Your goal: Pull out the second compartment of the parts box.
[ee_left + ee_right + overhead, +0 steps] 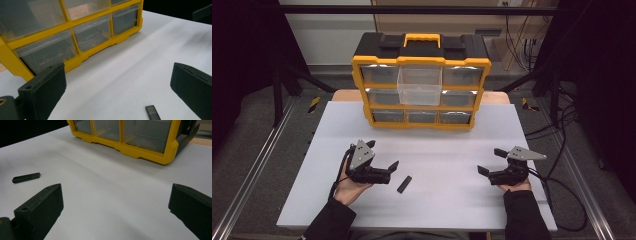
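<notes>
Left claw (383, 154): jaws standing wide apart, gripping nothing, hovering over the near left part of the tabletop (437, 145), held in the person's left hand (348, 185). Small black bar (404, 184): lying flat on the tabletop just right of the left claw, near its right jaw, not touching it; in the left gripper view the small black bar (152, 113) is lying between the jaws at the near edge.

Right claw (491, 161): jaws likewise spread wide, empty, resting at the near right, well apart from the bar; the right gripper view is showing the small black bar (26, 177) off to its left.

Yellow and black drawer organizer (421, 82): standing upright at the far middle of the tabletop, handle on top. Clear drawer (419, 86): sticking out from the upper middle of the front.
</notes>
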Demonstrator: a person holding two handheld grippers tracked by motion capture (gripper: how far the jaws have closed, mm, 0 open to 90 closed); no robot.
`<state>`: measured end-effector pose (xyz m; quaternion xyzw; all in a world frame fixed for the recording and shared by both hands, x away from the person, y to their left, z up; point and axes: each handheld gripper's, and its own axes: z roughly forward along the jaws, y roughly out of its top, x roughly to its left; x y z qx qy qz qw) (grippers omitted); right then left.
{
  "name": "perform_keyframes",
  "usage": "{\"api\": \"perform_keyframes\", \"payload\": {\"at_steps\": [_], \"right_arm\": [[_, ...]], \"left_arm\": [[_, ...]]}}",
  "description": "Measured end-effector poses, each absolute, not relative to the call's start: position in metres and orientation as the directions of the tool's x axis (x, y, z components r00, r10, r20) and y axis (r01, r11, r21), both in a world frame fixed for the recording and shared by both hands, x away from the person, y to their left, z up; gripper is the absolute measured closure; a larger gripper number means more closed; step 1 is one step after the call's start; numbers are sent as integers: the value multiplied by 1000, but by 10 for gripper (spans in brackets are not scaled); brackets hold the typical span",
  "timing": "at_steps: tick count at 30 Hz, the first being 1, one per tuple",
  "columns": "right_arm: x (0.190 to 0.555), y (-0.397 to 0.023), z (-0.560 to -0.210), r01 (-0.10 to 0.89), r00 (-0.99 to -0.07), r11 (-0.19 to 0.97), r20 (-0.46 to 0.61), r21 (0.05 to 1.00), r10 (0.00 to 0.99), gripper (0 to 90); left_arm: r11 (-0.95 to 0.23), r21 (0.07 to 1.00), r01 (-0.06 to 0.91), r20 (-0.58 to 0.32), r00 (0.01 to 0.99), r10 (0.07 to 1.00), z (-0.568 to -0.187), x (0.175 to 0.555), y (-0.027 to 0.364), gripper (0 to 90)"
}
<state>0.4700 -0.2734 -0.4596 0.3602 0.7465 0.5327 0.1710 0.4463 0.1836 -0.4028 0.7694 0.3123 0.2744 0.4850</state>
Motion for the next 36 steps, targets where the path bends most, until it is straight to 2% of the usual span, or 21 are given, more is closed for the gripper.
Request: {"api": "perform_keyframes", "payload": {"at_steps": [16,36], "right_arm": [[470,-272,-461,355,-687,183,123,917,716,4],[471,-271,-462,358,-690,188,123,915,714,4]], "left_arm": [[-314,917,247,70,675,735,-419,438,188,1],[-375,879,295,65,704,707,-435,434,173,0]]}}
